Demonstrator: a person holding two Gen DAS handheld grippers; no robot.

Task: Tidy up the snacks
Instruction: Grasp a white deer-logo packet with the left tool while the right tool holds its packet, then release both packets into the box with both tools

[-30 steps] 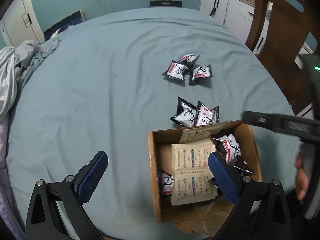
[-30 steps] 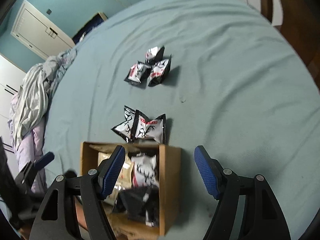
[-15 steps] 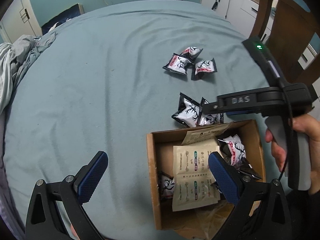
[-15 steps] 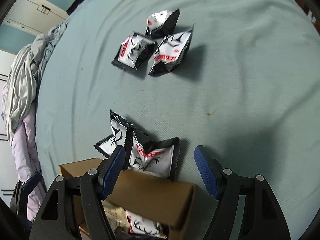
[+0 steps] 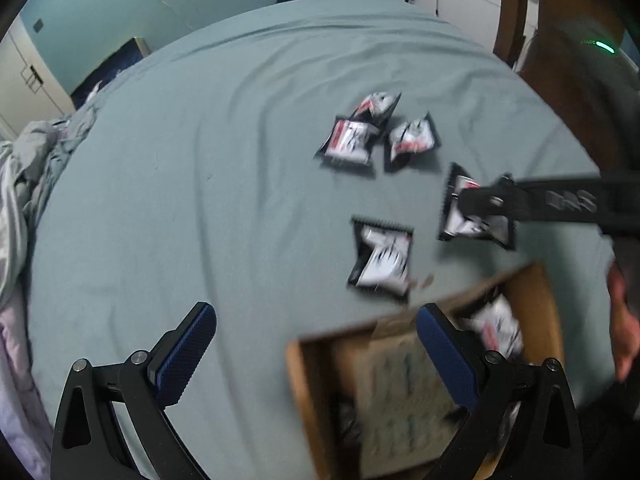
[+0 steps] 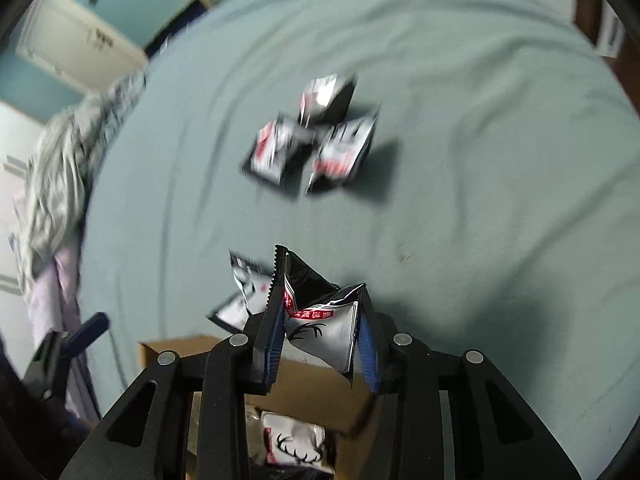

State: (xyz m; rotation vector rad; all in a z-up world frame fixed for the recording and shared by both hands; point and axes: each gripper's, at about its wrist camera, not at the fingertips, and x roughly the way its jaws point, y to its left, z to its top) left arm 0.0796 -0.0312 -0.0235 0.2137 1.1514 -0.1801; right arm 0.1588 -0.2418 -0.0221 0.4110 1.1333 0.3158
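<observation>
1. On the teal bedsheet [image 5: 168, 184]: five black-and-white snack packets outside the box. Three sit in a far cluster [image 6: 312, 140], touching or overlapping. One lies flat alone [image 5: 382, 258], just beyond the box's far edge. One is held packet [image 6: 320, 320], up off the sheet.
2. Right gripper [image 6: 320, 344]: jaws have just been closing and are now clenched on the held packet, pads pressing its two sides so it buckles. In the left wrist view the same packet [image 5: 474, 216] hangs at the gripper's tip, above the sheet between the cluster and the box.
3. Left gripper [image 5: 316, 354]: jaws spread wide, nothing between the pads. One finger [image 5: 186, 354] is over bare sheet, the other over the box.
4. Cardboard box [image 5: 304, 384]: open top, near edge of the bed. Inside are at least one pale sachet [image 5: 396, 392] and some more black-and-white packets; count is unclear, blurred.
5. Room: wide bare sheet left of the packets. Crumpled bedding [image 5: 24, 184] along the left edge. Wooden chair [image 5: 560, 20] past the right edge. Person's hand [image 5: 624, 328] at far right.
</observation>
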